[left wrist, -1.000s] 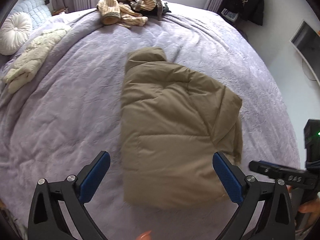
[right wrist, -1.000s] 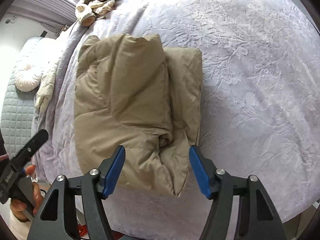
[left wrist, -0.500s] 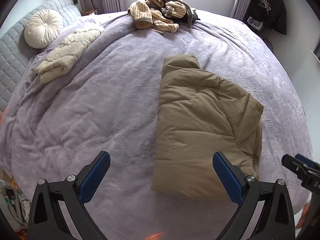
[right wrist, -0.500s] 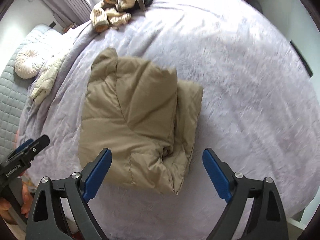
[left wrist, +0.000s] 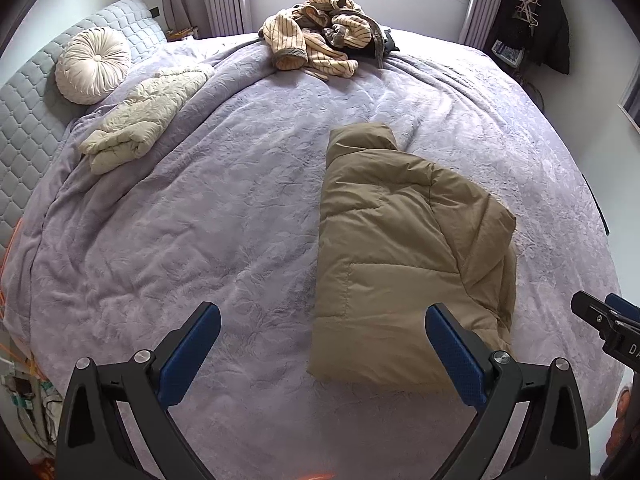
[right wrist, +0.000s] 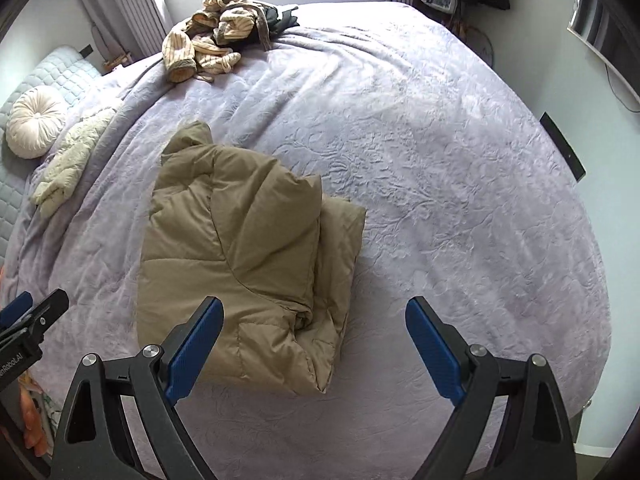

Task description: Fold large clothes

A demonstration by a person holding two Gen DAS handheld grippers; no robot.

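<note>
While you hold both tools above the near edge of the bed, your left gripper [left wrist: 322, 350] is spread wide with nothing between its blue pads, and your right gripper [right wrist: 314, 346] is equally wide and empty. Folded into a thick bundle, the tan puffer jacket [left wrist: 400, 256] lies on the lavender bedspread [left wrist: 200, 220] just ahead of you: in the left wrist view it sits toward the right finger, whose pad overlaps the jacket's near edge, while in the right wrist view the jacket [right wrist: 244, 256] sits toward the left finger, with its near corner between the fingers. Neither tool touches the cloth. Farther off, a heap of cream striped clothing [left wrist: 320, 40] with dark pieces rests at the far edge of the bed, well apart from the jacket. A folded cream quilted garment [left wrist: 144, 116] lies near the round tufted cushion [left wrist: 93, 65], which leans against the grey quilted headboard [left wrist: 24, 120]. Nothing lies between your tools and the jacket. On the left gripper's body, seen at the left edge of the right wrist view, partial lettering reads "nRobot.AI" [right wrist: 12, 364].
</note>
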